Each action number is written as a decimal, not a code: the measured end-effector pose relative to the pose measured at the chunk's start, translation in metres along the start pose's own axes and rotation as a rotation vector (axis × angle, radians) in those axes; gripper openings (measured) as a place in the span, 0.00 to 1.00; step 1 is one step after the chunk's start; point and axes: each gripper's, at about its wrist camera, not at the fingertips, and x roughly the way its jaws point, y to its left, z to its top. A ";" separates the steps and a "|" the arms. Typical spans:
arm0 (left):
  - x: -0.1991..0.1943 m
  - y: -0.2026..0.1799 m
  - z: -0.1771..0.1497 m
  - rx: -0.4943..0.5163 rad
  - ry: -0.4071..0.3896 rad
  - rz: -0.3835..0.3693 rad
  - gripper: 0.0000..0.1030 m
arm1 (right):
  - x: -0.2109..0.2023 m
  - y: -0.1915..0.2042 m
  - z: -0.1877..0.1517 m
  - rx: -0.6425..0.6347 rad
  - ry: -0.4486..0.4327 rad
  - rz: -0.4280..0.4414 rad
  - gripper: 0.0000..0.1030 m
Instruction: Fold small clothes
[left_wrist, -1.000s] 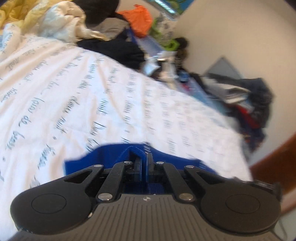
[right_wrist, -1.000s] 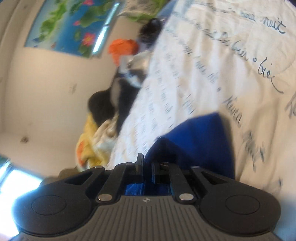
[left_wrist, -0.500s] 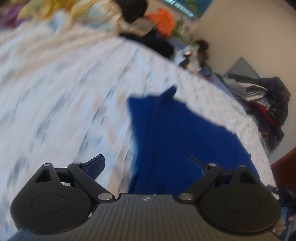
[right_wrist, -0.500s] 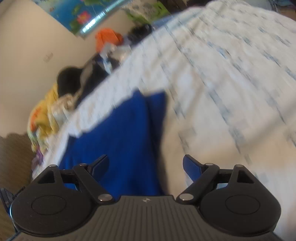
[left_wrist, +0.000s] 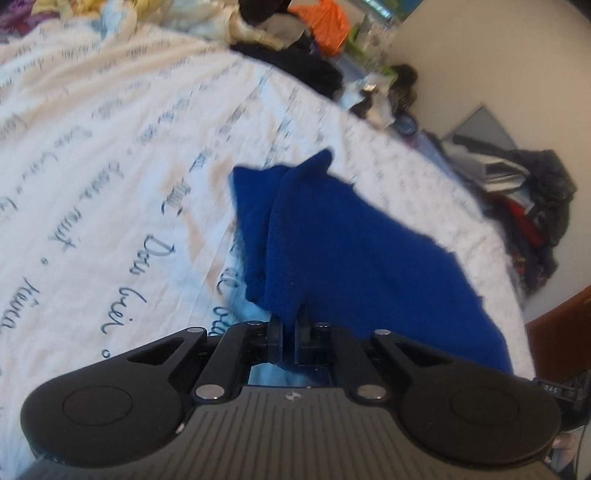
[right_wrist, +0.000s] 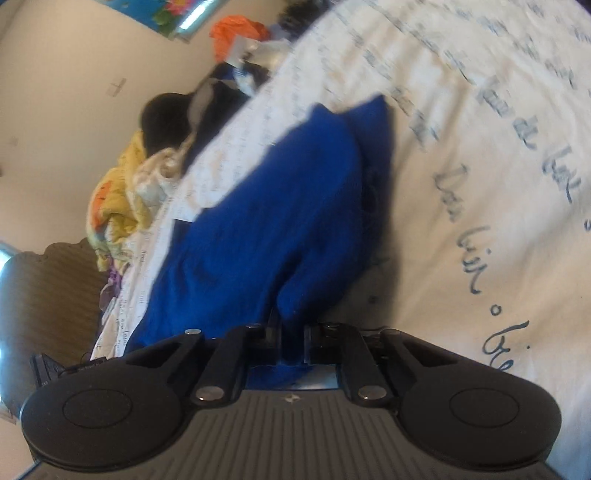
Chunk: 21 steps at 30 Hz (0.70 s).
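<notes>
White bedsheet (left_wrist: 110, 177) with scribbly writing, clutter piled along the top of both frames. Blue cloth (left_wrist: 351, 251) is laid mid-frame, already doubled by the look of it. Both near corners are pinched: left gripper (left_wrist: 289, 325) and right gripper (right_wrist: 291, 332) are clamped nearly shut on fabric, angled down. Probably another fold is started; corners should be lifted evenly and carried across.

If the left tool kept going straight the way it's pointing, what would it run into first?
The left tool is already shut on the near edge of the blue cloth, so it would push straight into that cloth, bunching it against the bed sheet below. Depth beyond that is hard to judge.
</notes>
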 end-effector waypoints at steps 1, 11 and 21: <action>-0.014 -0.004 -0.001 0.012 -0.011 -0.012 0.05 | -0.008 0.006 -0.002 -0.017 -0.010 0.009 0.08; -0.069 0.029 -0.083 0.099 0.070 0.081 0.12 | -0.069 0.007 -0.074 -0.002 0.048 0.054 0.16; -0.041 -0.017 -0.003 0.270 -0.223 0.227 0.83 | -0.059 0.036 0.008 -0.207 -0.226 -0.065 0.90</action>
